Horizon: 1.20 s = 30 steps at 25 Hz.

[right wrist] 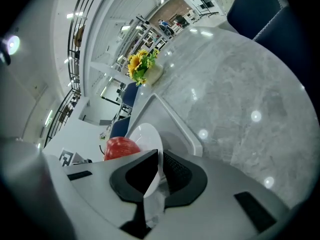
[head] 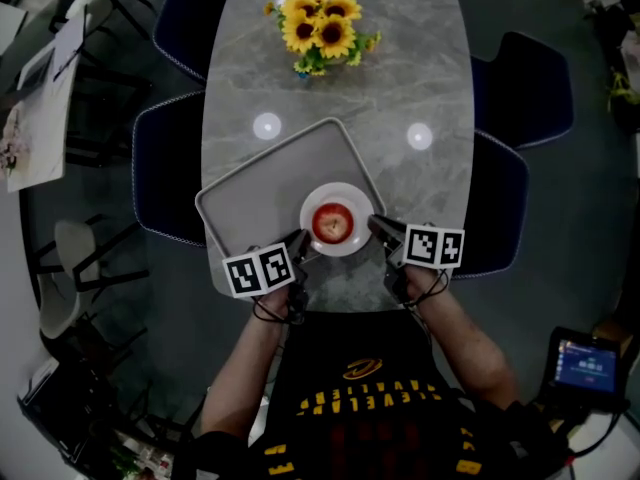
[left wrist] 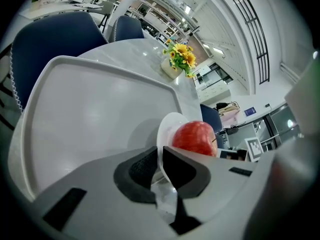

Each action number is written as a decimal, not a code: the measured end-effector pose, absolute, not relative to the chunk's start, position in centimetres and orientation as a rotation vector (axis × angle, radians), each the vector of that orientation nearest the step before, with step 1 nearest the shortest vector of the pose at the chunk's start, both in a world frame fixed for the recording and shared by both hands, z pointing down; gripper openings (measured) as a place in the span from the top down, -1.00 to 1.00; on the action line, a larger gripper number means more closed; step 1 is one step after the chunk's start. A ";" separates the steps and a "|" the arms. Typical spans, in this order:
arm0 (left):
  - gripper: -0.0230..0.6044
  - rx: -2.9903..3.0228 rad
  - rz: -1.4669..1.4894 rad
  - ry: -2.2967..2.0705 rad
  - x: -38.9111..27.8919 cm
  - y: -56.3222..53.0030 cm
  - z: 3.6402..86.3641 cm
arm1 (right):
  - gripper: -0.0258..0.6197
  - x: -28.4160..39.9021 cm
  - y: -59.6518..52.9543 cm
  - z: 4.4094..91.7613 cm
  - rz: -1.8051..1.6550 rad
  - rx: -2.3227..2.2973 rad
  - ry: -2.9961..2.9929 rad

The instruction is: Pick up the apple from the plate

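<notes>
Apple point(head: 333, 223) on plate point(head: 337, 189) btwn left hand-held gripper point(head: 301, 239), right hand-held gripper point(head: 377, 226); both clamp rim.

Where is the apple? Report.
Head view: the apple sits on the white plate, clamped at its rim by the left gripper and right gripper, at the near corner of the tray.

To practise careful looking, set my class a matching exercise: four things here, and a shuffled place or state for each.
1 apple
2 plate
3 sunflowers
4 tray

A at the table's far end
B red, lying on the plate
C clamped at its rim on two sides
D grey, flat on the table

Pairs: 1-B, 2-C, 3-A, 4-D
</notes>
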State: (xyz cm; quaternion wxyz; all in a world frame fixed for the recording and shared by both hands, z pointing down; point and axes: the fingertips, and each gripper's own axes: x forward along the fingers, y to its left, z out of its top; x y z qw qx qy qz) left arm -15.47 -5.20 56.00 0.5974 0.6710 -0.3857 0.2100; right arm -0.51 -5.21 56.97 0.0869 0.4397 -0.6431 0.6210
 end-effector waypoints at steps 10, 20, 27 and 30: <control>0.80 1.576 0.520 -0.866 -11.7 -1.8 55.2 | 0.79 3.2 -1.6 56.4 1.868 1.347 -1.907; 0.80 1.592 0.536 -0.836 -8.0 0.9 55.2 | 0.79 6.9 2.0 56.3 1.883 1.381 -1.899; 0.80 1.604 0.550 -0.825 -5.6 2.8 55.3 | 0.79 9.3 4.1 56.6 1.893 1.402 -1.898; 0.80 1.604 0.552 -0.824 -4.7 3.9 55.2 | 0.79 10.2 5.1 56.4 1.894 1.407 -1.902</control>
